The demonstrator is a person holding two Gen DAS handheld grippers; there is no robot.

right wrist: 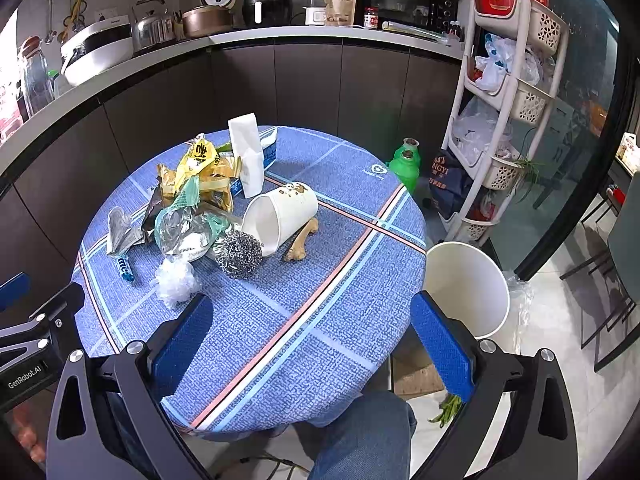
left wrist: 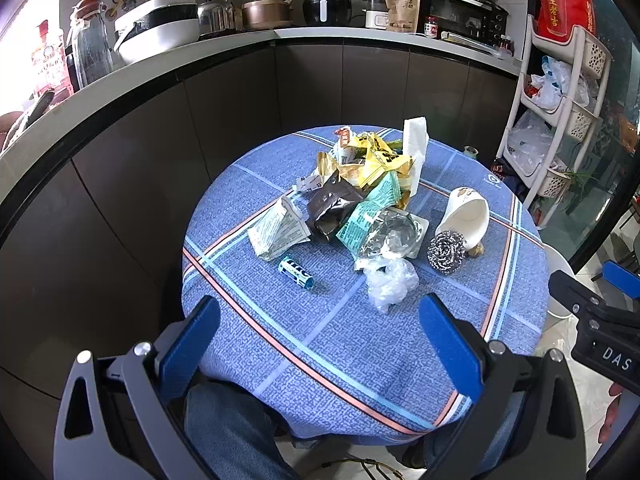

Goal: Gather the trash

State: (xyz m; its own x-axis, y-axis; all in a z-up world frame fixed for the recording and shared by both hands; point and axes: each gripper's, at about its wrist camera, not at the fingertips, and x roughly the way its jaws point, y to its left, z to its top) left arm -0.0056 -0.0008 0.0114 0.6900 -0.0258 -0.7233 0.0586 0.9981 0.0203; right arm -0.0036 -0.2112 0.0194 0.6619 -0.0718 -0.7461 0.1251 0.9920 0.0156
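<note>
A heap of trash lies on the round blue table (left wrist: 320, 340): yellow wrappers (left wrist: 372, 160), a dark foil bag (left wrist: 332, 204), a clear plastic wad (left wrist: 390, 280), a steel scourer (left wrist: 446, 252), a tipped paper cup (left wrist: 466, 212), a small blue tube (left wrist: 296, 272). The right wrist view shows the same cup (right wrist: 280, 212), the scourer (right wrist: 239, 255), a bone (right wrist: 302, 242) and a white bin (right wrist: 468, 284) beside the table. My left gripper (left wrist: 320, 320) and right gripper (right wrist: 312, 320) are both open and empty, held near the table's front edge.
A dark cabinet with a counter (left wrist: 320, 34) full of appliances curves behind the table. A white shelf rack (right wrist: 508, 120) and a green bottle (right wrist: 406, 162) stand at the right. The person's knees (right wrist: 360, 432) are under the table's front edge.
</note>
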